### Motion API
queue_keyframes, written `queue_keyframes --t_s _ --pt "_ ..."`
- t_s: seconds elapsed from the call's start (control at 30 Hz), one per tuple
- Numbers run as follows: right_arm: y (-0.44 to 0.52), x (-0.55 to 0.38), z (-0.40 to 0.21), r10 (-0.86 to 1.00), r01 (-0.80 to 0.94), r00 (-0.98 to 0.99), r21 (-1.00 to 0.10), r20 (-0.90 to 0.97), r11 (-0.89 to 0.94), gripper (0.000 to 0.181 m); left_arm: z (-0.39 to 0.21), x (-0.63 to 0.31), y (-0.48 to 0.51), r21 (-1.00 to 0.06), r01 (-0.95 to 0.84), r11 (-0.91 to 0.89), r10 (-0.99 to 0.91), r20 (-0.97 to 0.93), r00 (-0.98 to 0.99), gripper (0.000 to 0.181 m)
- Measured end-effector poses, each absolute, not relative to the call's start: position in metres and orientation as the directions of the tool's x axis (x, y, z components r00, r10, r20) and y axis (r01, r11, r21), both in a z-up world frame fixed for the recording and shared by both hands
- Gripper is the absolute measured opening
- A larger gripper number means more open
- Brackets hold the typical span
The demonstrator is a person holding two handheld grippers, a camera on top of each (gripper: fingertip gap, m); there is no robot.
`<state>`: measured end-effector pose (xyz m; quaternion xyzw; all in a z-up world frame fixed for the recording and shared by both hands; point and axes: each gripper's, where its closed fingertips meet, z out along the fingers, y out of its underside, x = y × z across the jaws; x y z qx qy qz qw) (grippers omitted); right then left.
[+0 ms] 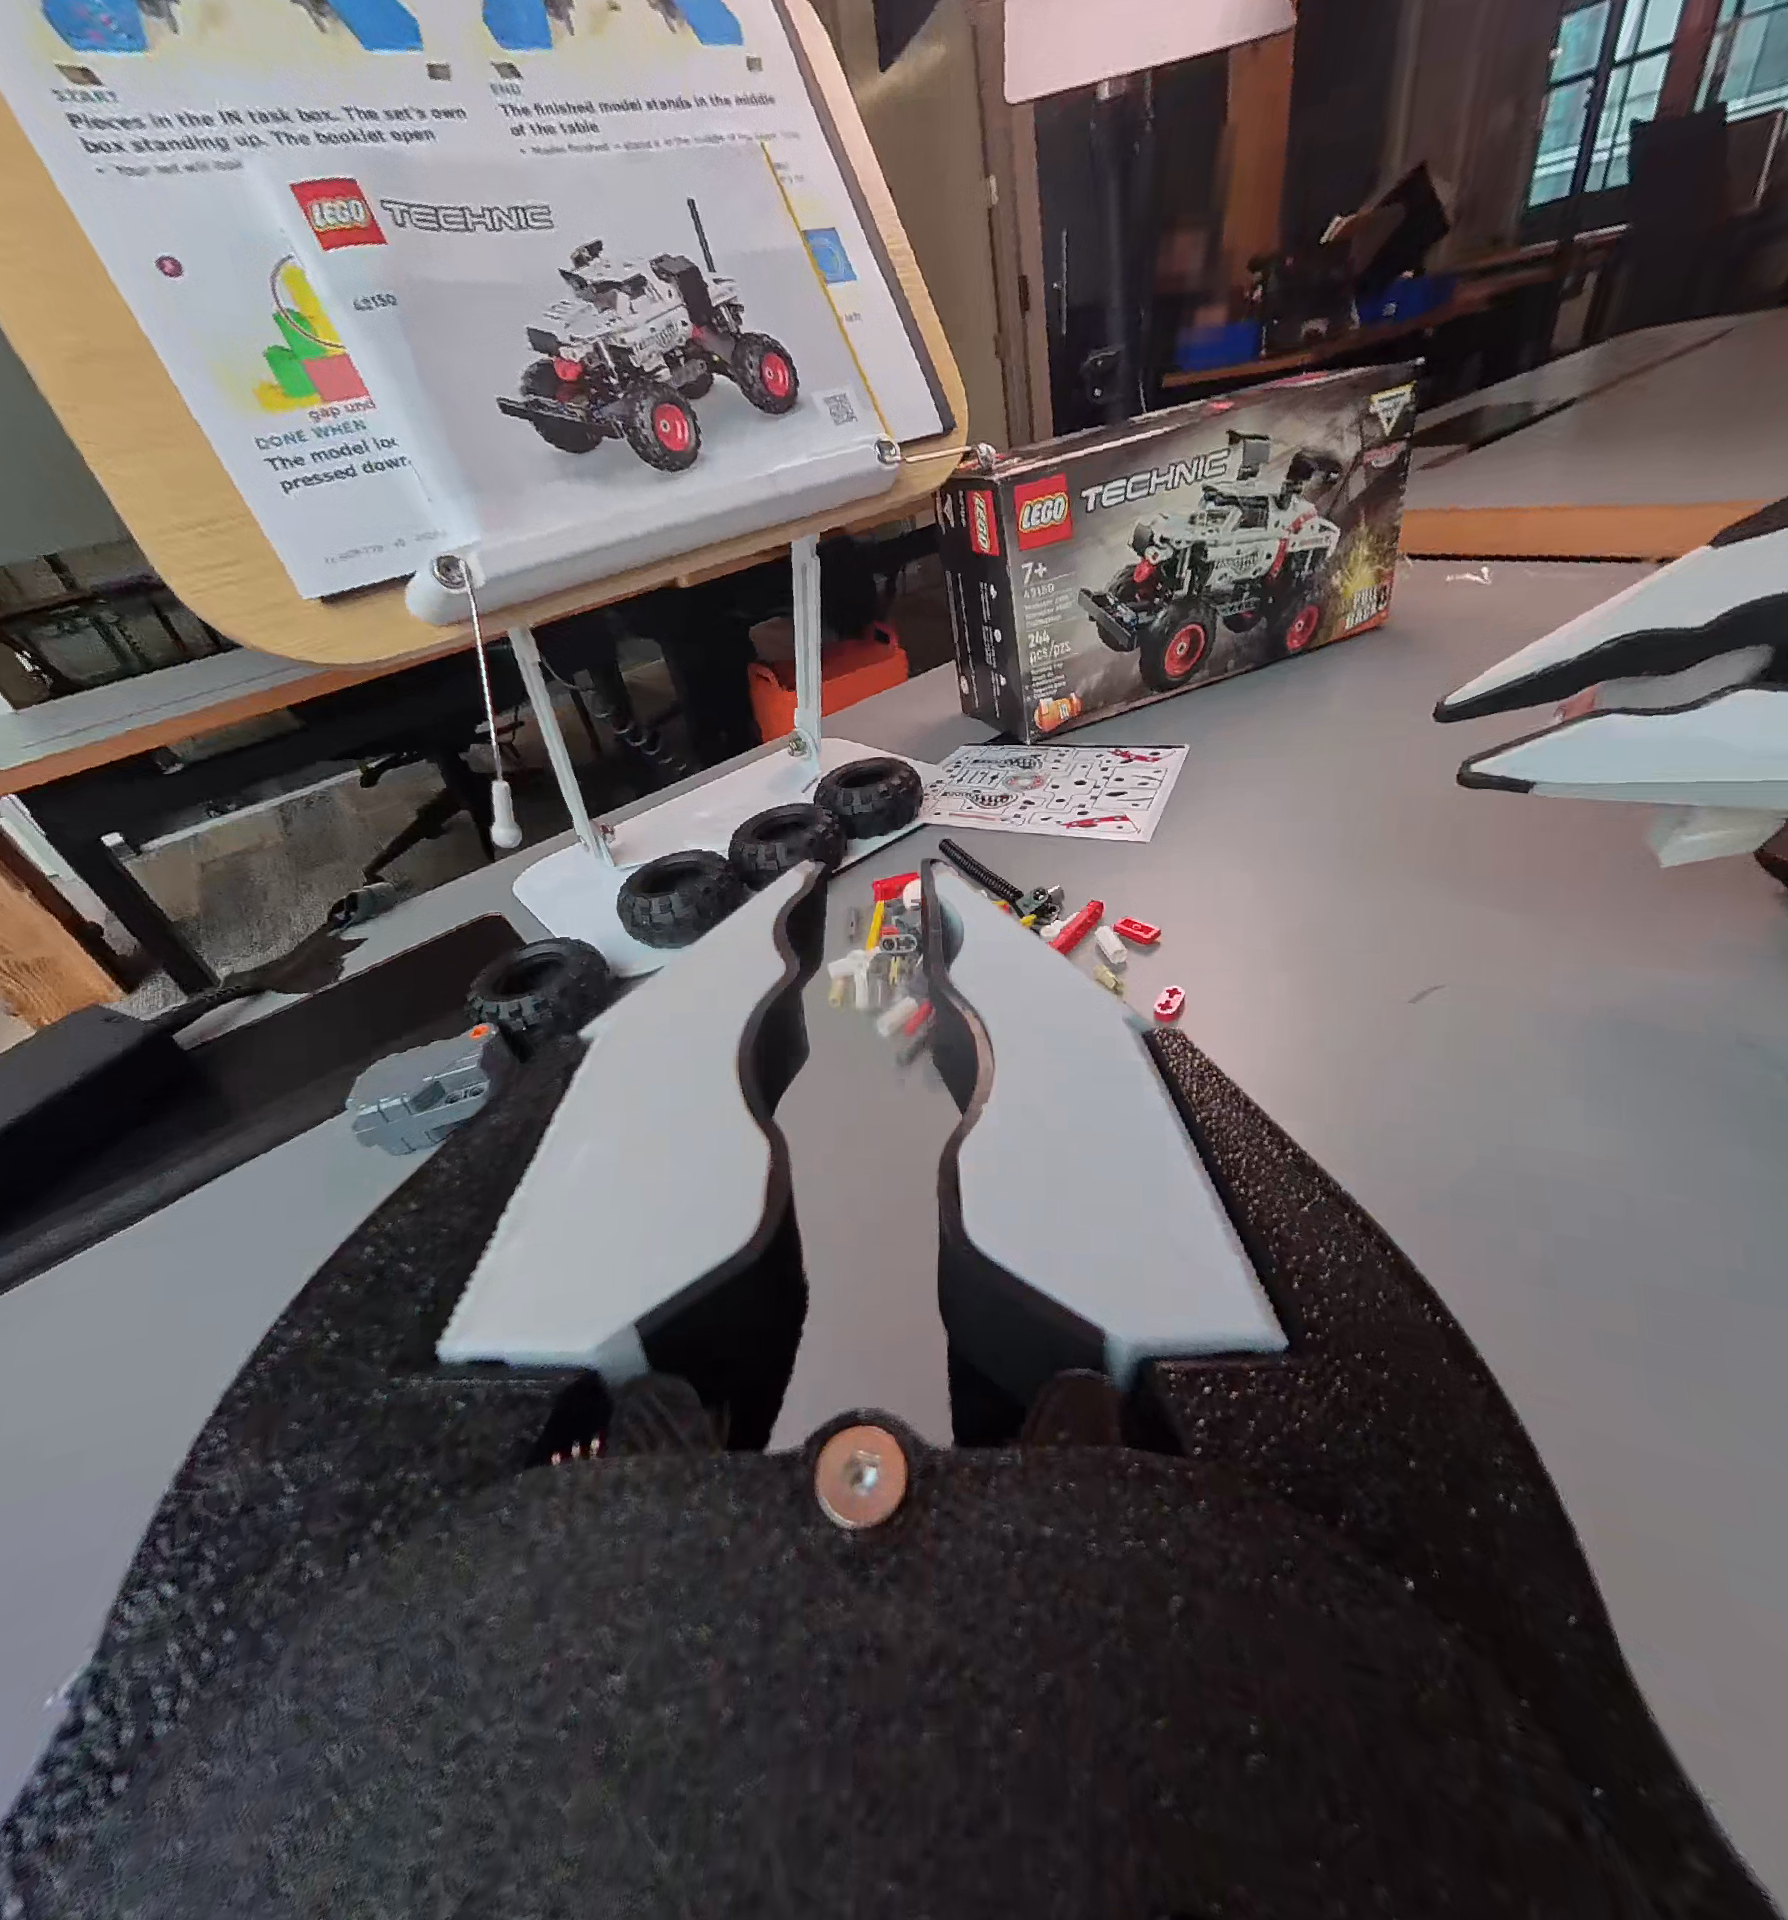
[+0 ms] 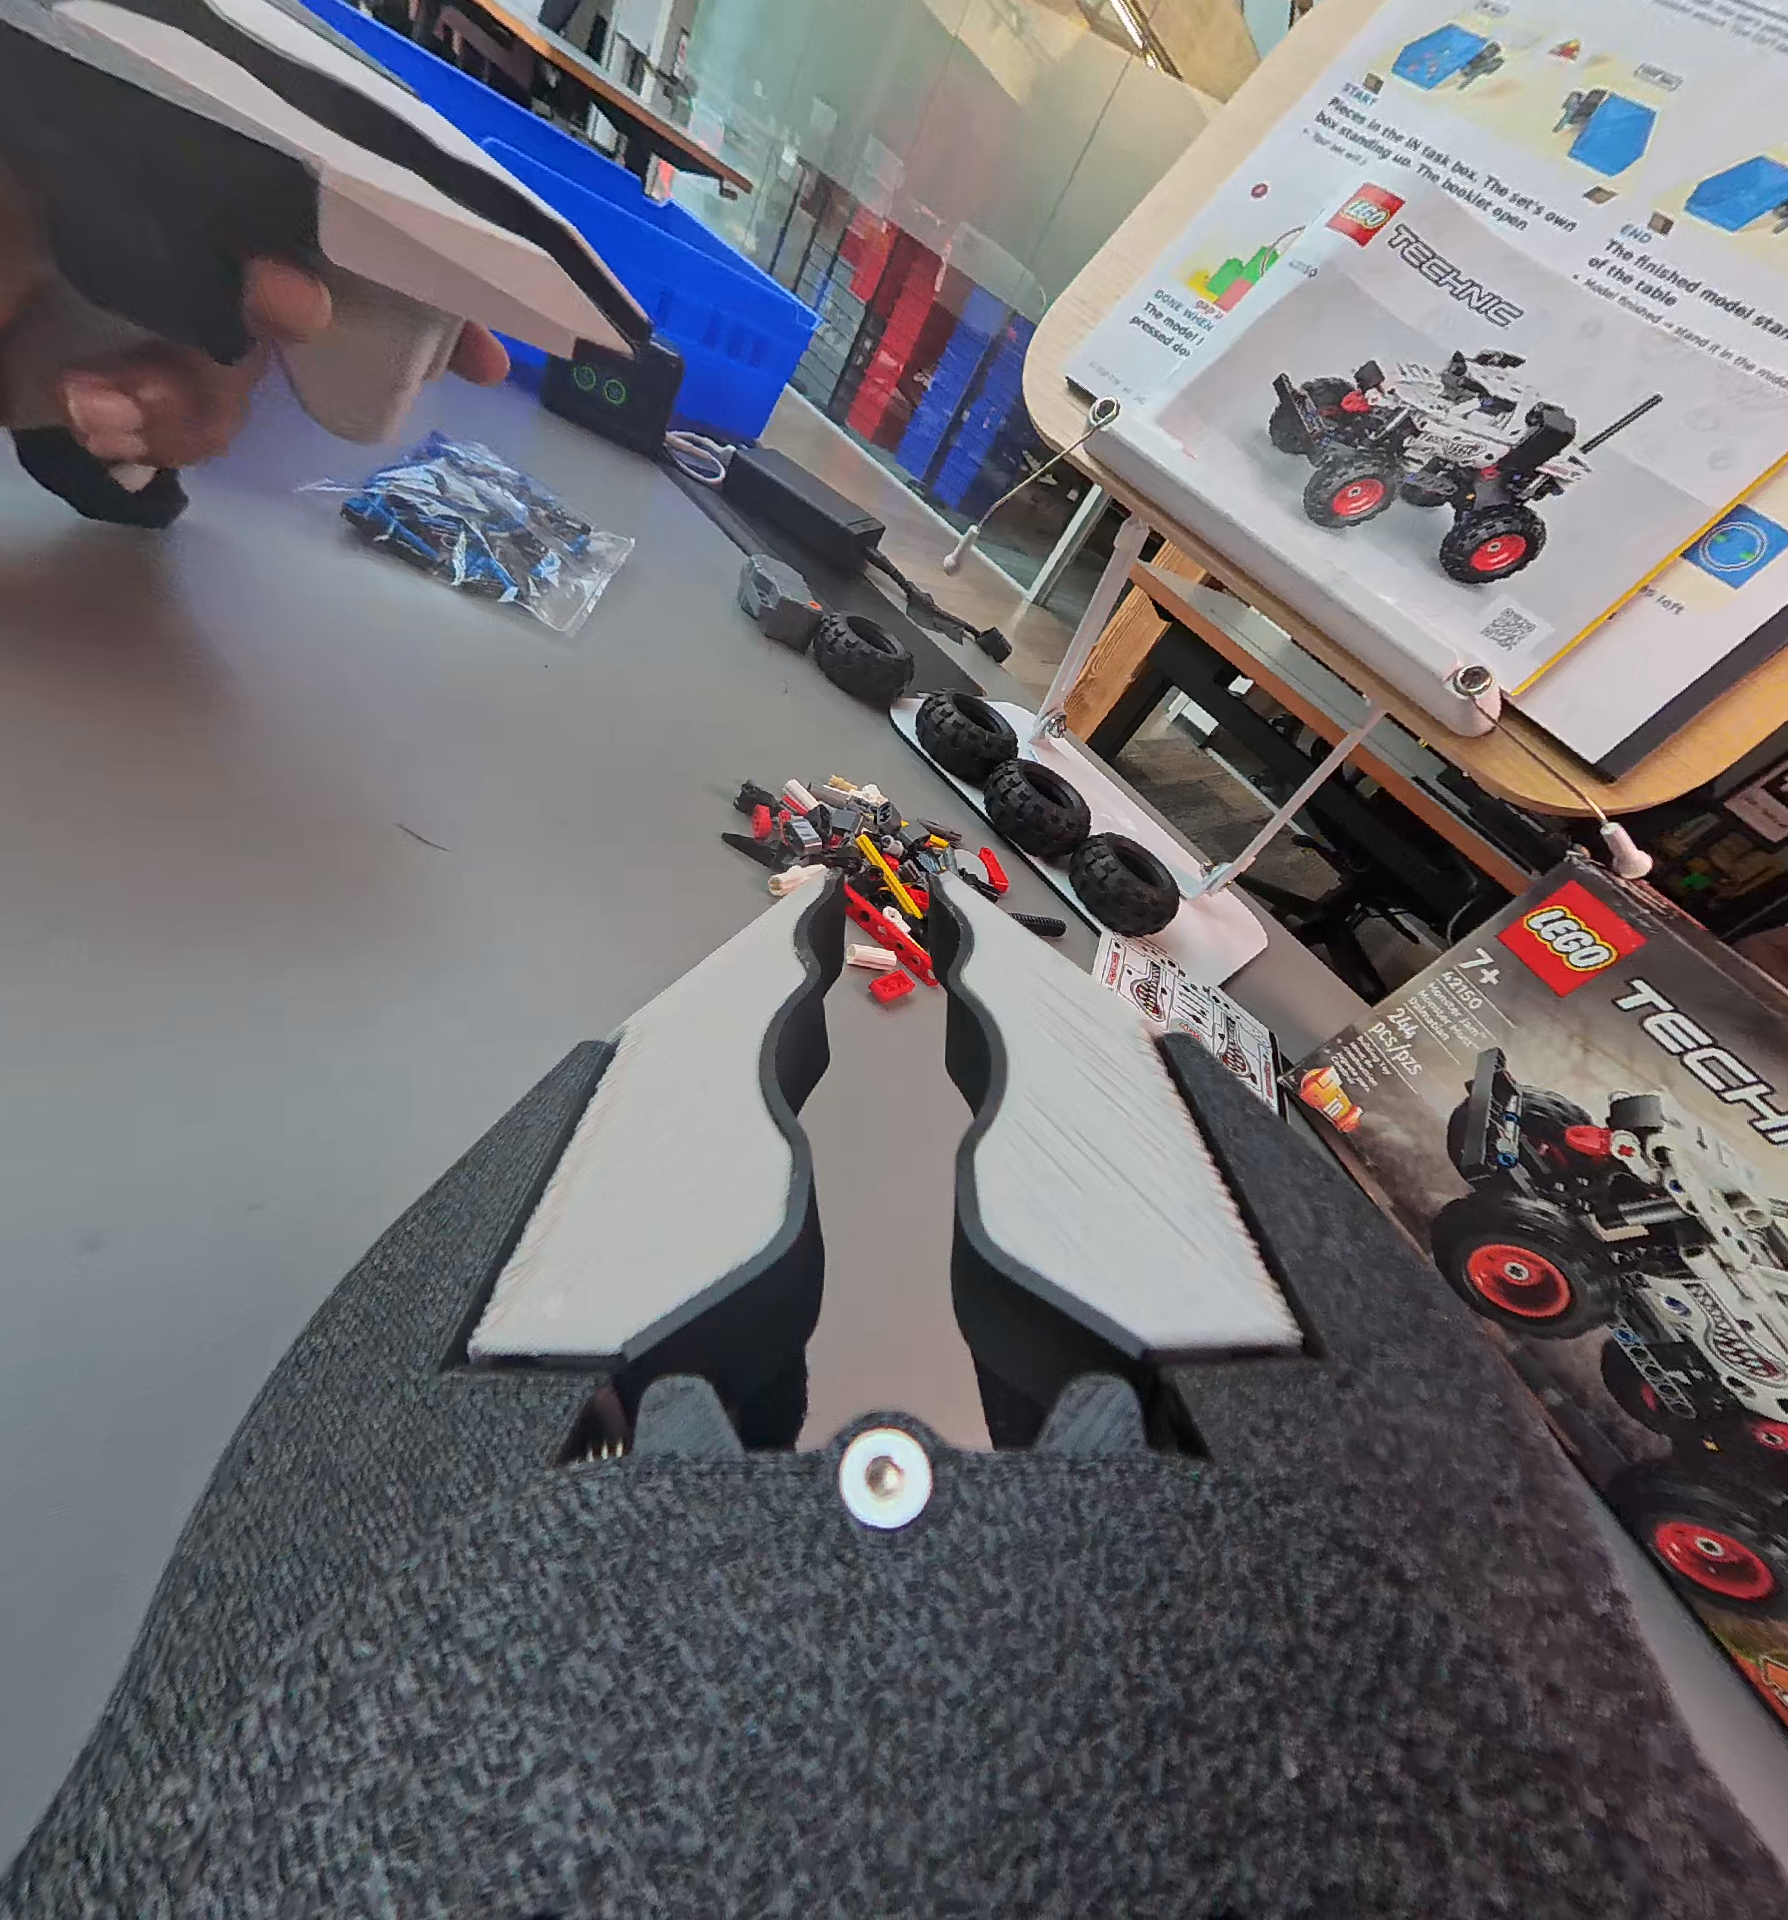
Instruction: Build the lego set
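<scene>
**Hovering over the loose parts, both grippers empty**

Pointing straight at the pile of small pieces [image 1: 900,961], the left gripper [image 1: 874,883] has its fingers parted, nothing between them, tips just short of the pile. Right gripper [image 2: 882,894] does the same from its side: spread, empty, aimed at that pile (red, black, white and yellow bits).

Just beyond the pile, four black tyres [image 2: 1035,805] run in a line, three on the white base of the book stand [image 1: 578,904], which carries the instruction booklet [image 1: 599,343]. Behind the pile, the sticker sheet [image 1: 1056,790]; past that, the set's box [image 1: 1181,551] stands upright. Left of the pile, a grey block [image 1: 422,1096]. Farther off in the right wrist view, a sealed bag of parts [image 2: 474,530] lies on the grey table [image 2: 246,883], near a blue bin [image 2: 682,281].
</scene>
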<state>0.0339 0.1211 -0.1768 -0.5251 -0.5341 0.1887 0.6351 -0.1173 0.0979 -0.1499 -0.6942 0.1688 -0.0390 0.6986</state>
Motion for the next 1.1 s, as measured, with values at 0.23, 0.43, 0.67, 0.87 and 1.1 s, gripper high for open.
queue_keyframes --t_s 0.23,0.43,0.67,0.87,1.1 --pt "0.122 0.031 -0.181 0.842 0.309 0.356 -0.901 0.405 0.303 0.016 -0.179 -0.119 0.111 -0.932 -0.338 -0.13 -0.374 -0.269 0.888 0.037" --pt "0.116 0.012 -0.177 0.88 0.27 0.334 -0.929 0.338 0.254 0.019 -0.207 -0.172 0.105 -0.832 -0.292 -0.471 -0.235 -0.201 0.951 0.064" --pt "0.108 0.019 -0.181 0.866 0.293 0.297 -0.902 0.402 0.318 0.019 -0.252 -0.204 0.092 -0.647 -0.314 -0.695 -0.144 -0.303 0.942 0.069" --pt "0.106 0.021 -0.182 0.878 0.29 0.283 -0.907 0.387 0.306 0.019 -0.262 -0.206 0.092 -0.614 -0.258 -0.746 -0.144 -0.23 0.962 0.058" --pt "0.103 0.02 -0.186 0.876 0.312 0.266 -0.896 0.401 0.316 0.019 -0.266 -0.204 0.094 -0.651 -0.193 -0.734 -0.159 -0.112 0.981 0.029"
